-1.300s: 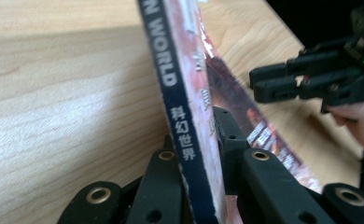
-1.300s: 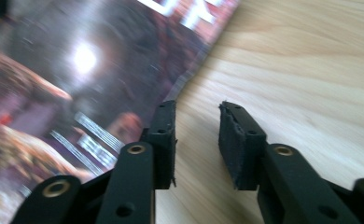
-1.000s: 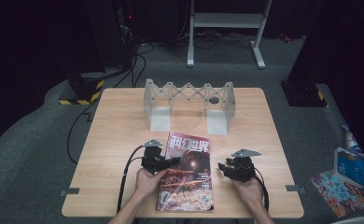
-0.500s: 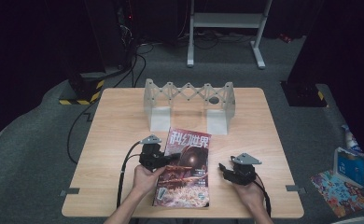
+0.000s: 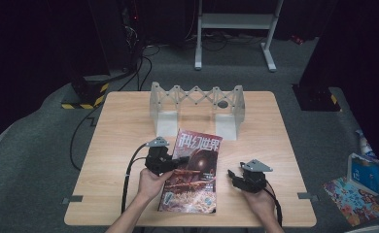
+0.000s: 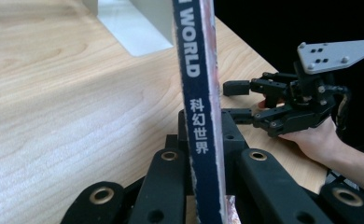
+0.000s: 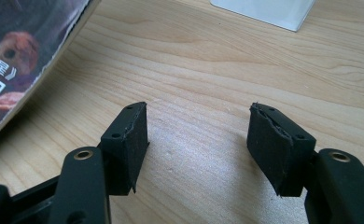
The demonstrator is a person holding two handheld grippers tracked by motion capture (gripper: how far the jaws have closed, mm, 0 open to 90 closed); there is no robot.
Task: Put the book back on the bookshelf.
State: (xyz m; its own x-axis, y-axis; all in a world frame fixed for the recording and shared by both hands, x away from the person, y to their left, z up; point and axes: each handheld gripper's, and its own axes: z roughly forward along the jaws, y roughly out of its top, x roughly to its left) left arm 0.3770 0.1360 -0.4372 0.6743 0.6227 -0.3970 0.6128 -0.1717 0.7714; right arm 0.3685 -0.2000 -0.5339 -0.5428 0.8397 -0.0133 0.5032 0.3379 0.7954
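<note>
A magazine with a dark red cover lies on the wooden table, its left edge lifted. My left gripper is shut on that edge; in the left gripper view the blue spine stands upright between my jaws. My right gripper rests on the table just right of the magazine, apart from it. Its jaws have just been opening and nothing is between them. The magazine's edge shows to the left of them. The right gripper also appears beyond the spine.
A white folding rack with two flat feet stands across the back middle of the table, just beyond the magazine's top. Bare wood lies to either side. A blue box and printed sheets sit on the floor at right.
The right gripper's jaws have spread and now sit a little clear of the magazine's right edge. The left gripper has risen slightly, tilting the magazine's left edge up.
</note>
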